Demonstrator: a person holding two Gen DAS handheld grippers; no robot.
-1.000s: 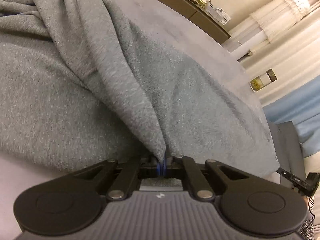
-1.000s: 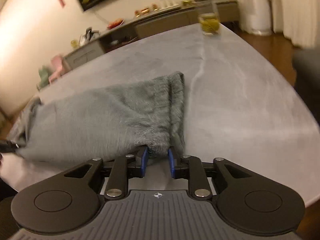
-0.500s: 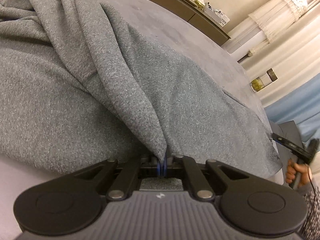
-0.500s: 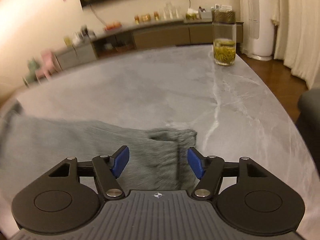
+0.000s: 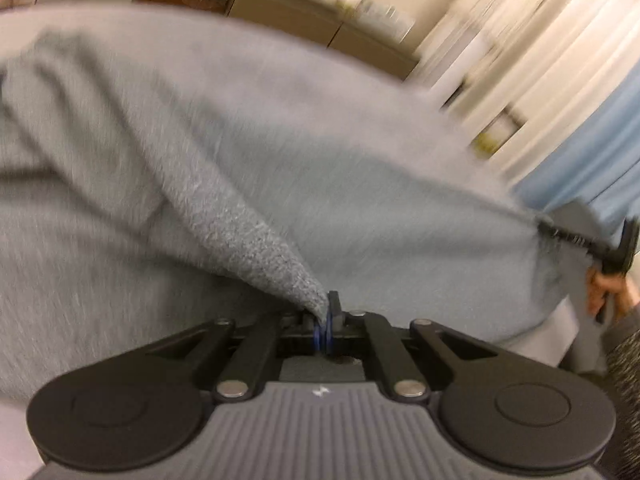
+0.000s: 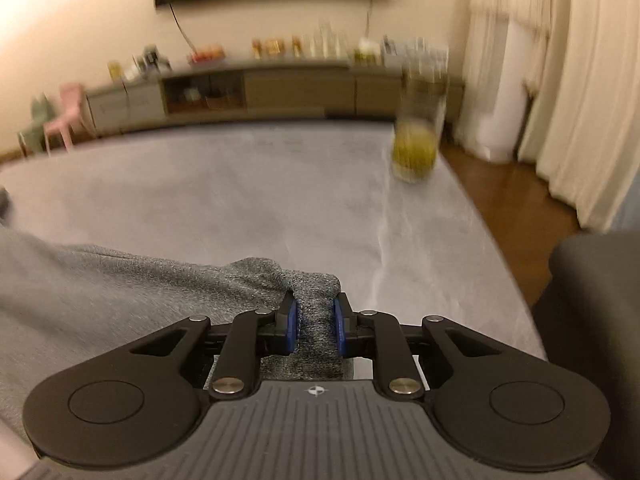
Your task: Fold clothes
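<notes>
A grey knit garment lies spread over the grey table, blurred in the left wrist view. My left gripper is shut on a pointed fold of its edge. At that view's right edge the other gripper, held by a hand, meets the garment's far corner. In the right wrist view the garment runs off to the left. Its ribbed end sits bunched between the blue pads of my right gripper, whose jaws are closing on it and touch it on both sides.
A glass jar with yellow-green contents stands near the table's far right edge. A dark seat is beside the table on the right. A low sideboard and curtains line the walls beyond.
My right gripper opened wide over the garment's ribbed end, then closed on it. The left gripper kept its hold and rolled a little; the cloth between the two now looks pulled tighter.
</notes>
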